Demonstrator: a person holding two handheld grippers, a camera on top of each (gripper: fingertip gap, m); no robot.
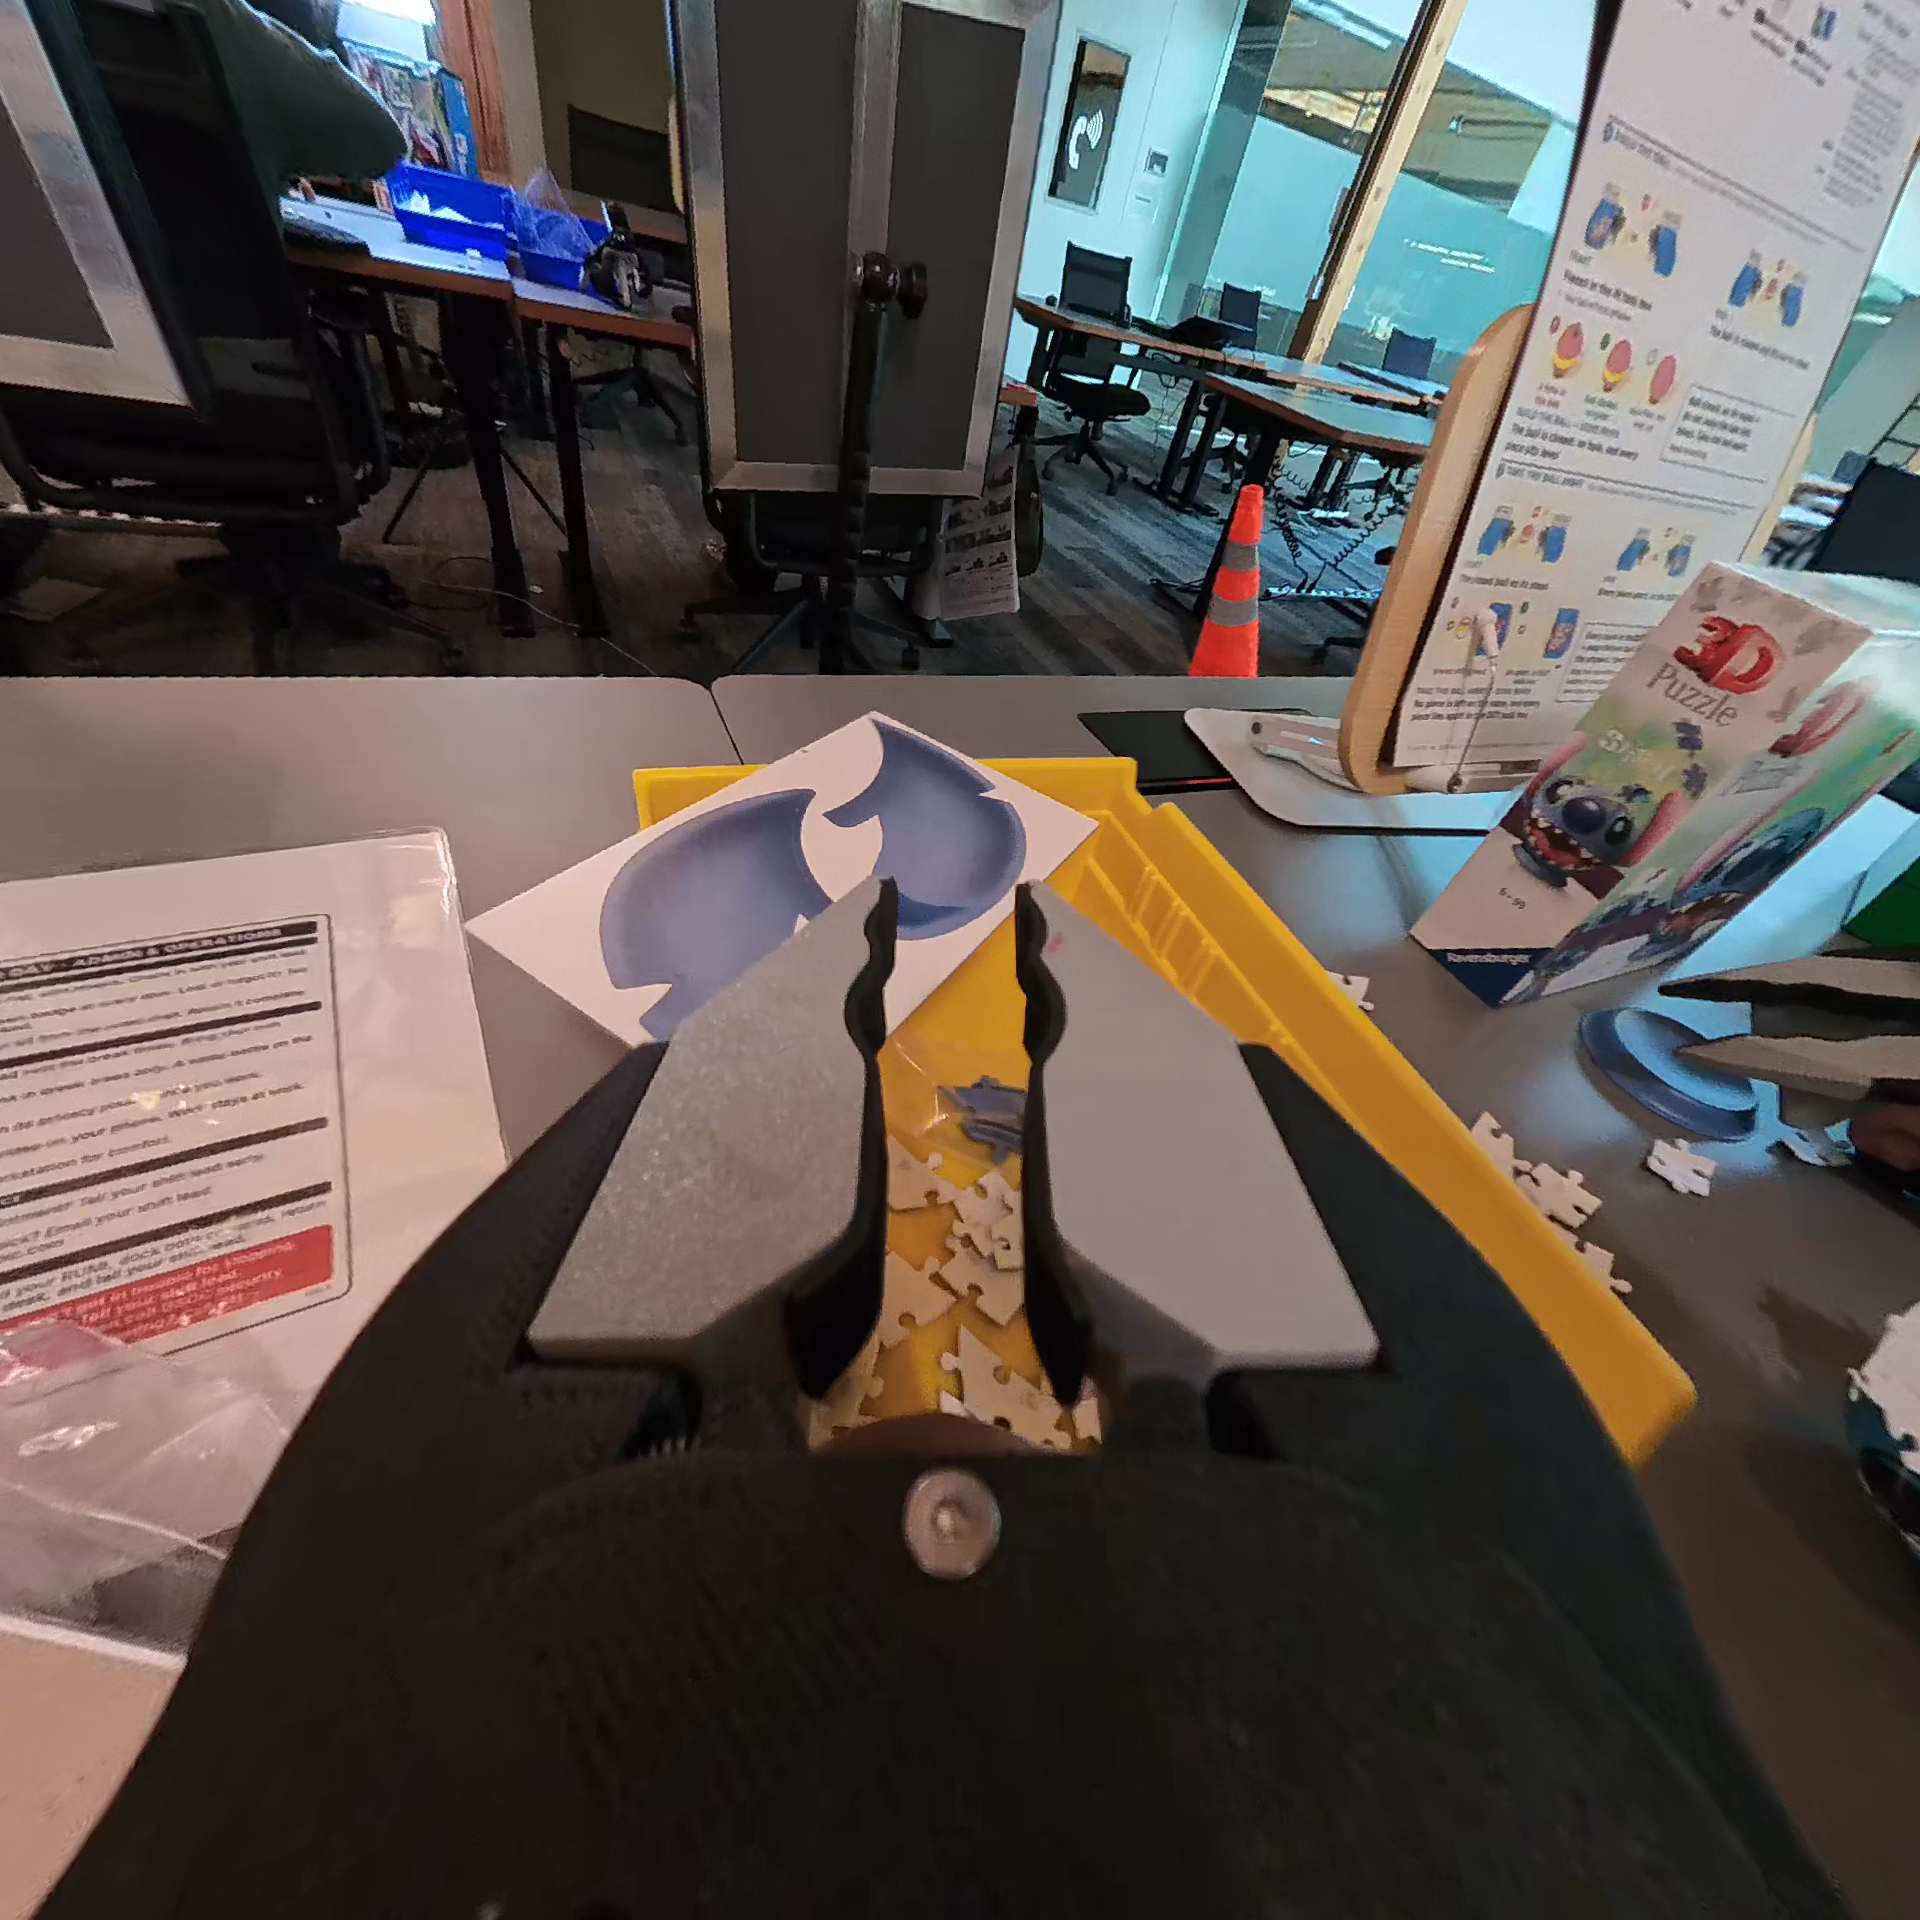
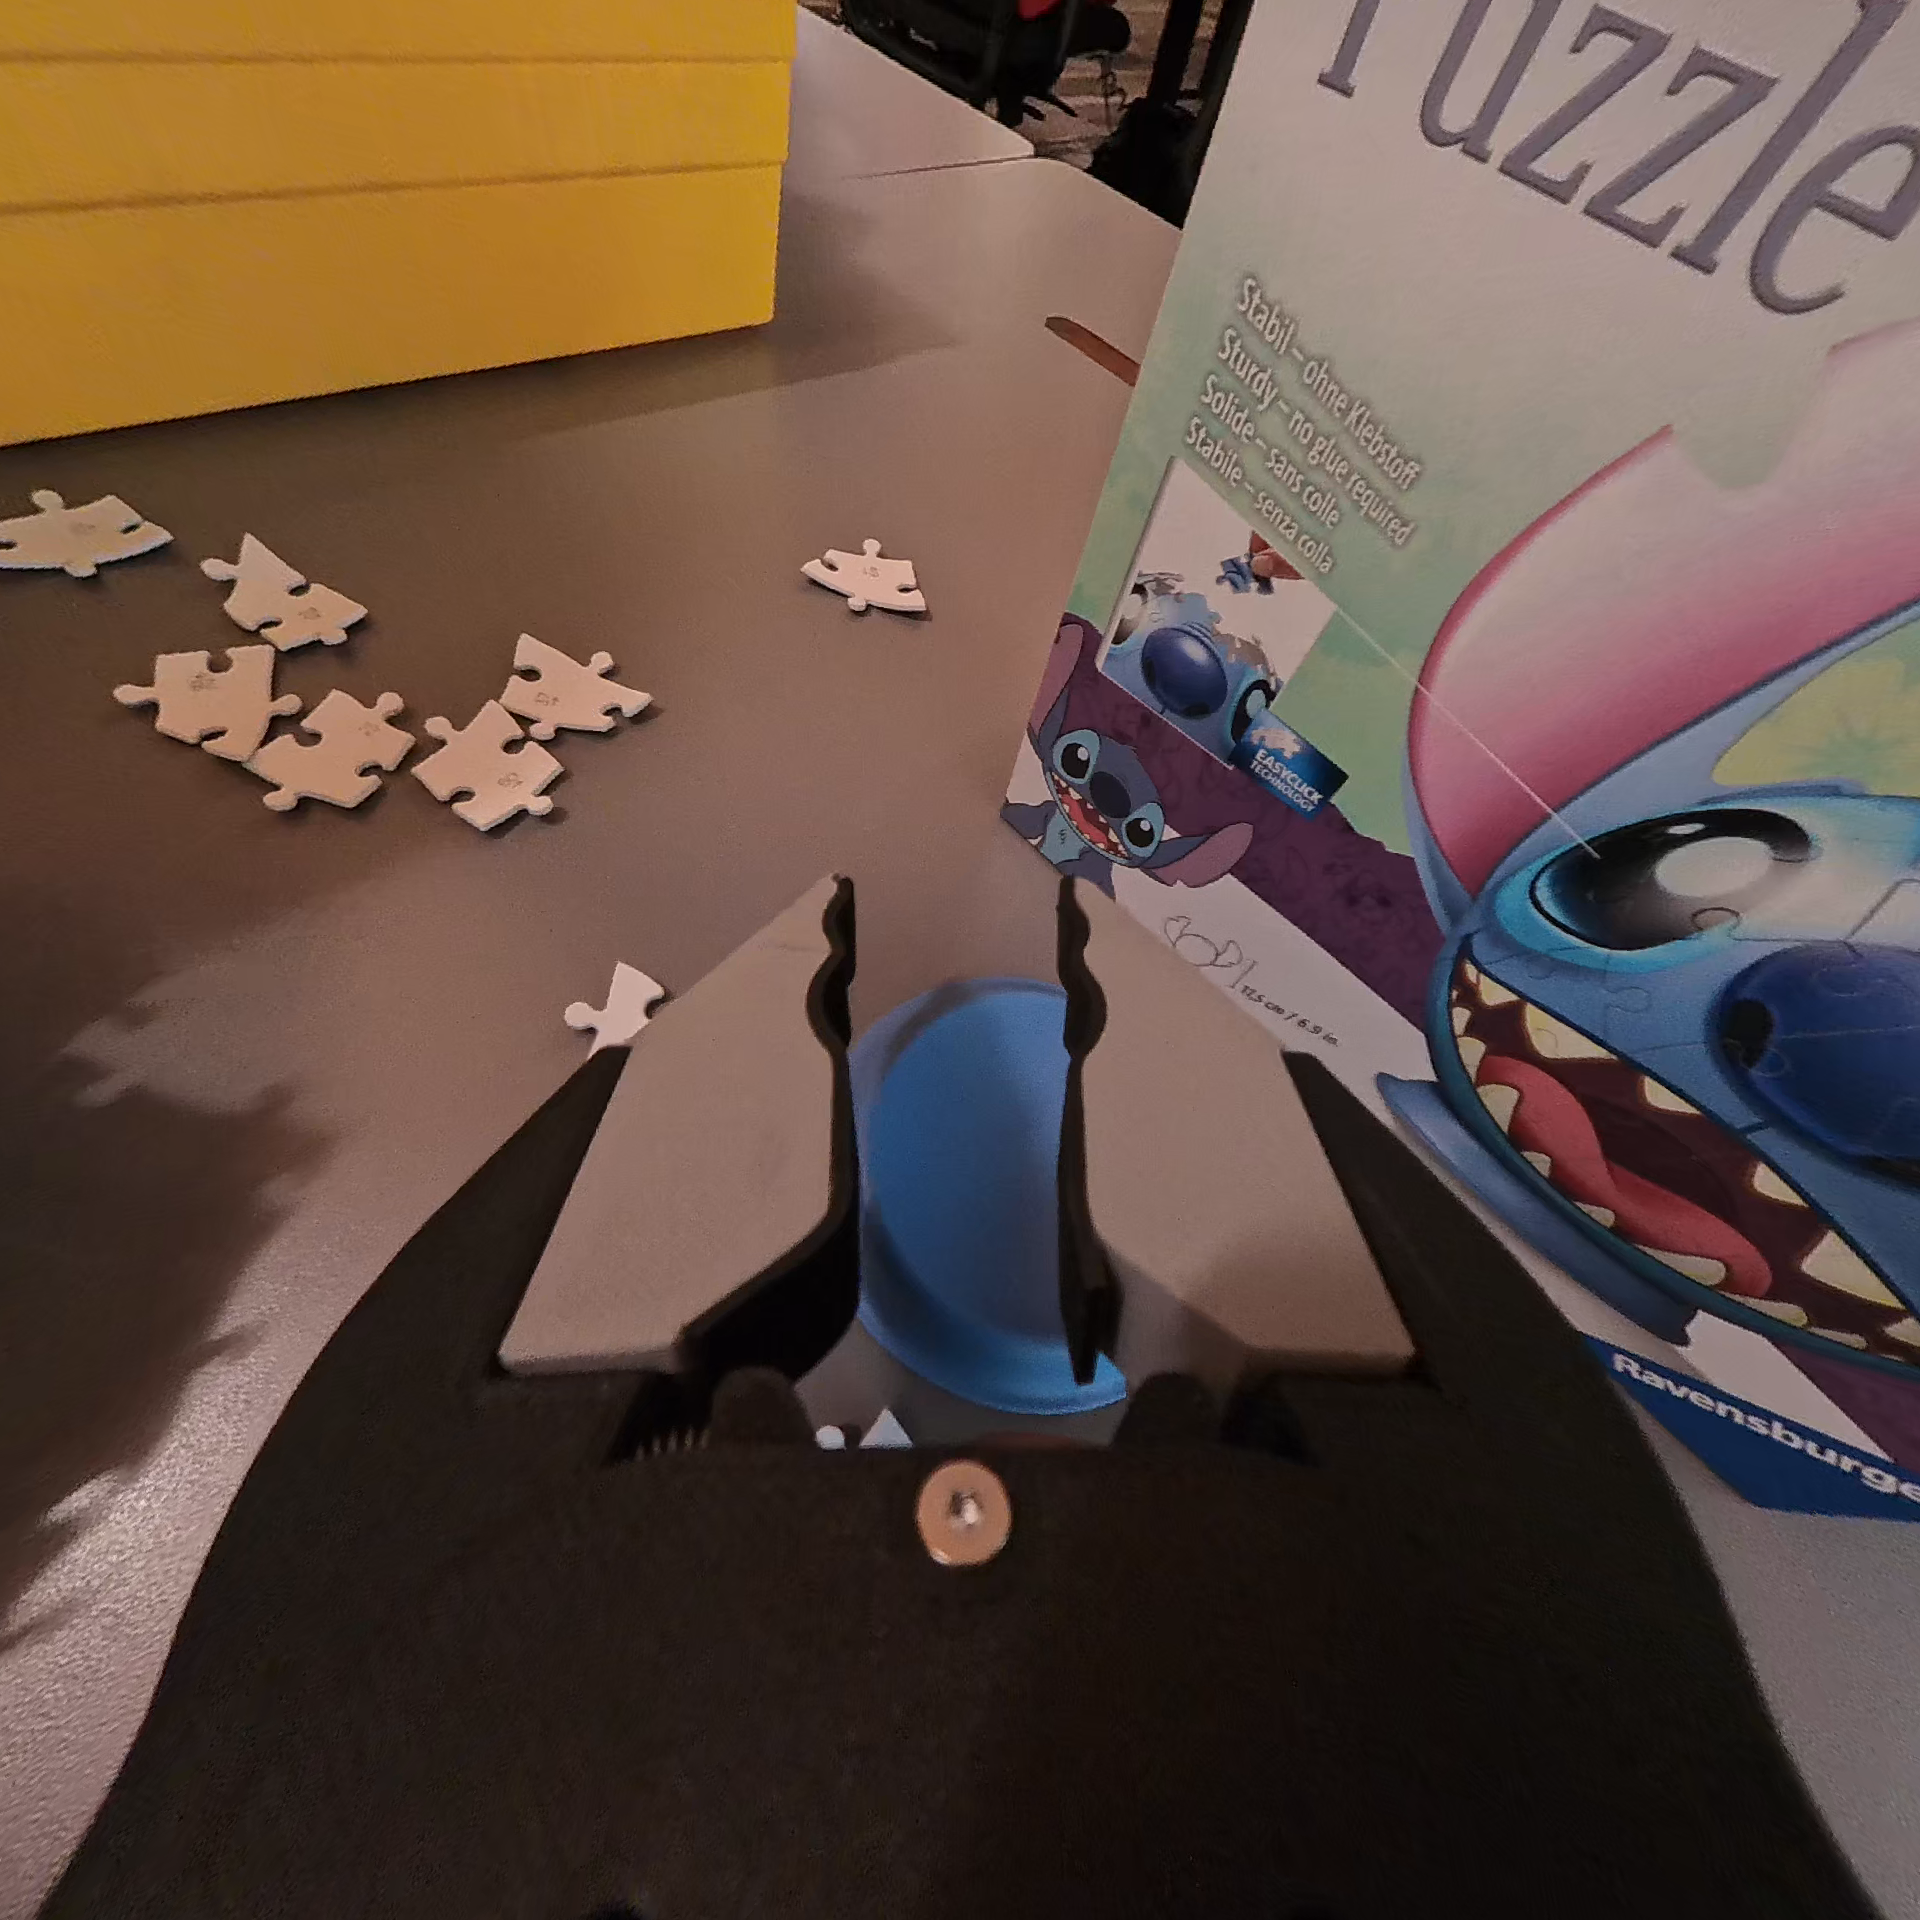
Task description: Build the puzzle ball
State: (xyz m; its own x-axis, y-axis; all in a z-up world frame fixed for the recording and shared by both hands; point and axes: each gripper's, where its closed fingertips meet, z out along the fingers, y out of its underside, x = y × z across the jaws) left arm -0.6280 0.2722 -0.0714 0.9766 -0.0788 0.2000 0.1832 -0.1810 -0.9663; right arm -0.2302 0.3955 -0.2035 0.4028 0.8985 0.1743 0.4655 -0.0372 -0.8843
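Observation:
My left gripper is open and empty above the yellow tray. The tray holds several white puzzle pieces, a few blue pieces and a white card with blue ear shapes. My right gripper is open, and the round blue stand shows between and below its fingers; I cannot tell whether they touch it. The left wrist view shows that gripper over the stand. More white pieces lie face down on the grey table.
The puzzle box stands close to the right of my right gripper, and also shows in the left wrist view. The tray wall is far left. A laminated sheet, a plastic bag and an instruction board edge the table. Some 45 centimeters of space lies between my two pairs of fingers.

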